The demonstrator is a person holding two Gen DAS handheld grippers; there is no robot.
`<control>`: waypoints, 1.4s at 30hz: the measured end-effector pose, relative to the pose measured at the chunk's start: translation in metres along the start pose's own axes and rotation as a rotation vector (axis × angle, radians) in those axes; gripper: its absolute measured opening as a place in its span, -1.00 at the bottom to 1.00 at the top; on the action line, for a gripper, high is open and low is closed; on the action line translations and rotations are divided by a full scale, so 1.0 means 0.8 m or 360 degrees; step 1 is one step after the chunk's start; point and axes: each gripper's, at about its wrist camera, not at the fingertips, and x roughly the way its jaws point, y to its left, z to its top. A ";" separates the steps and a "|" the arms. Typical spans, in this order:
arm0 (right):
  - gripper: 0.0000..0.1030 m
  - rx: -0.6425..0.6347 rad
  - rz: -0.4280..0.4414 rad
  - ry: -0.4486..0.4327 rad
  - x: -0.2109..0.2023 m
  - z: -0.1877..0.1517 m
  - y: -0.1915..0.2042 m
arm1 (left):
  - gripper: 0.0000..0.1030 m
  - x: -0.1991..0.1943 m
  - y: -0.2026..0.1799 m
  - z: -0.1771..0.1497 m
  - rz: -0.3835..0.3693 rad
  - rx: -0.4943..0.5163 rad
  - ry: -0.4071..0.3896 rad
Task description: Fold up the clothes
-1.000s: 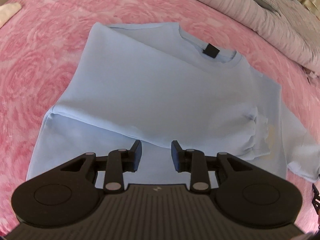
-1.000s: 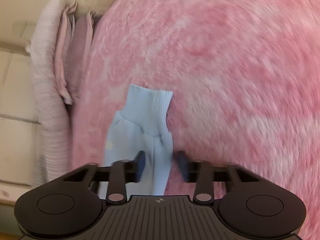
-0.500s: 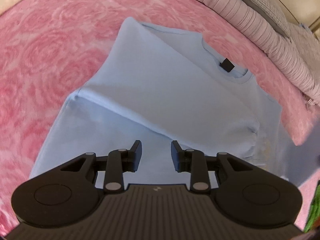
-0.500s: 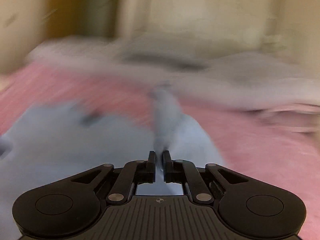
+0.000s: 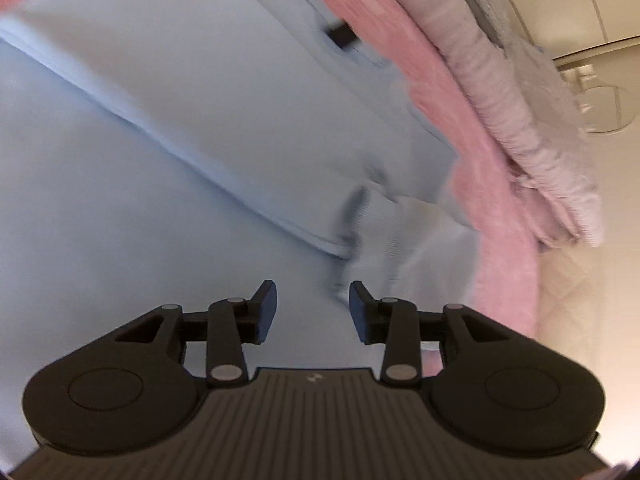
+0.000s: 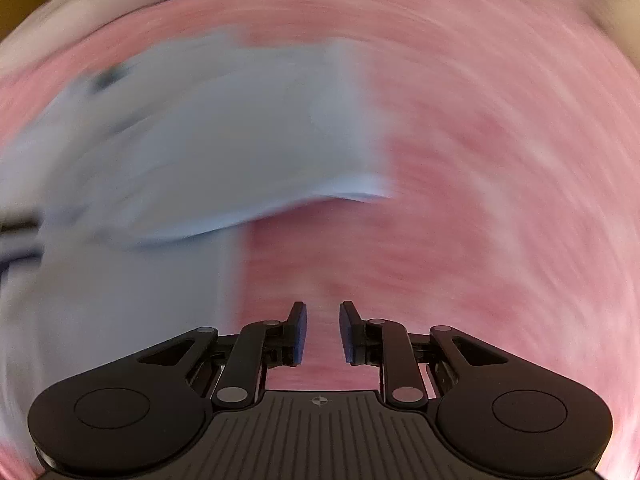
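While the light-blue sweatshirt (image 5: 168, 152) lies spread on the pink blanket (image 5: 460, 92), filling the left and centre of the left wrist view, the left gripper (image 5: 313, 304) hangs over it at lower centre. Its jaws are opening, with nothing between them. A folded sleeve runs diagonally toward the ribbed cuff (image 5: 384, 232) just above the fingertips. The black neck label (image 5: 340, 36) sits at upper centre. Grey bedding (image 5: 520, 120) lies bunched along the blanket's right edge.

In the right wrist view, heavily blurred, the right gripper (image 6: 322, 332) points at bare pink blanket (image 6: 480, 160). Its jaws are opening and empty. The sweatshirt (image 6: 200, 140) occupies the left half of that frame, beside the fingers but not between them.
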 end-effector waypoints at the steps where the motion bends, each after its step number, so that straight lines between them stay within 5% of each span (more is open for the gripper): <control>1: -0.58 0.0155 0.0005 -0.0003 -0.002 0.002 -0.022 | -0.28 0.013 -0.007 0.000 -0.0002 0.0018 0.0008; 6: -0.58 0.0758 0.0050 -0.0027 -0.006 0.006 -0.100 | -0.35 0.056 -0.038 0.001 0.0015 0.0149 0.0048; 8: -0.58 0.0808 0.0041 -0.0024 -0.001 0.014 -0.105 | -0.93 0.060 -0.058 0.000 0.0041 0.0280 0.0065; 13: -0.58 0.0656 0.0020 -0.0052 -0.002 0.019 -0.082 | -0.98 -0.037 -0.111 0.030 -0.0025 0.0742 -0.0248; 17: -0.58 0.0476 0.0051 -0.0077 0.014 0.030 -0.060 | -0.99 -0.114 -0.090 0.083 0.0238 0.0886 -0.0483; 21: -0.58 0.0409 0.0106 -0.0075 0.030 0.045 -0.043 | -0.98 -0.132 -0.034 0.115 0.0550 0.1000 -0.0481; 23: -0.58 0.0376 0.0131 -0.0055 0.046 0.057 -0.033 | -0.99 -0.111 0.006 0.127 0.0663 0.0881 -0.0371; 27: -0.58 0.0274 0.0197 -0.0025 0.067 0.085 -0.014 | -0.94 -0.084 0.063 0.133 0.0690 0.0564 -0.0312; 32: -0.57 0.0411 0.0459 -0.0108 0.081 0.130 -0.024 | -0.59 -0.095 0.078 0.135 0.0441 0.0208 -0.0418; 38: -0.45 0.0660 0.0660 -0.0113 0.110 0.173 -0.040 | -0.44 -0.093 0.090 0.154 0.0417 0.0102 -0.0420; 42: -0.38 0.0687 0.0653 -0.0080 0.124 0.184 -0.038 | -0.43 -0.072 0.101 0.168 0.0381 0.0077 -0.0363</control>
